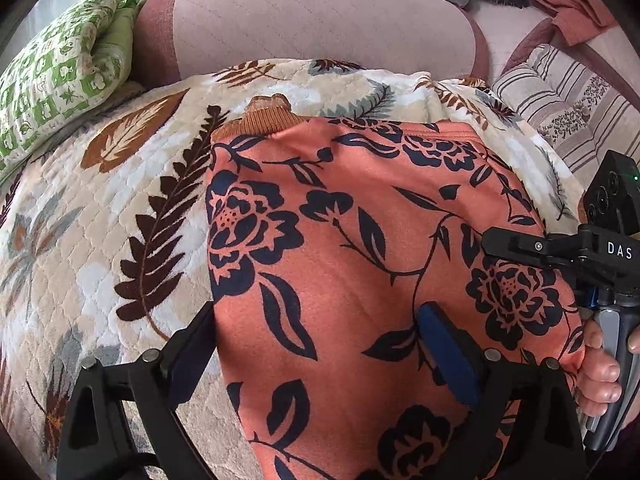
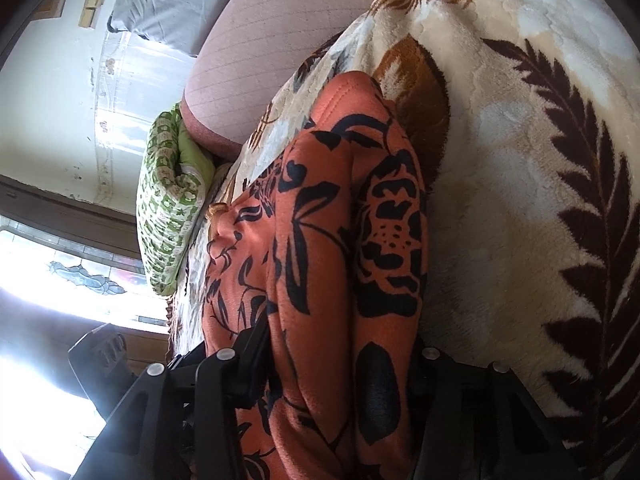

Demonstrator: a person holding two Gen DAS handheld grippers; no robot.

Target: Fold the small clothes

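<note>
An orange garment [image 1: 360, 240] printed with dark flowers lies spread on the leaf-patterned blanket [image 1: 120, 208], its ribbed brown collar [image 1: 264, 114] at the far end. My left gripper [image 1: 318, 348] stands wide open over the garment's left edge: its left finger [image 1: 196, 340] is beside the hem and its blue pad [image 1: 444, 352] rests on top of the cloth. My right gripper [image 2: 336, 360] is shut on the garment [image 2: 344, 240] at its right edge, with cloth bunched in ridges between the fingers. In the left wrist view its upper finger [image 1: 516, 246] lies on the cloth, with a hand [image 1: 600, 368] on the handle.
A green patterned pillow [image 1: 60, 68] lies at the far left and a pink sofa cushion [image 1: 320, 28] stands behind the blanket. A striped cushion [image 1: 568, 96] and a folded rust cloth [image 1: 572, 4] are at the far right. A bright window [image 2: 60, 272] shows in the right wrist view.
</note>
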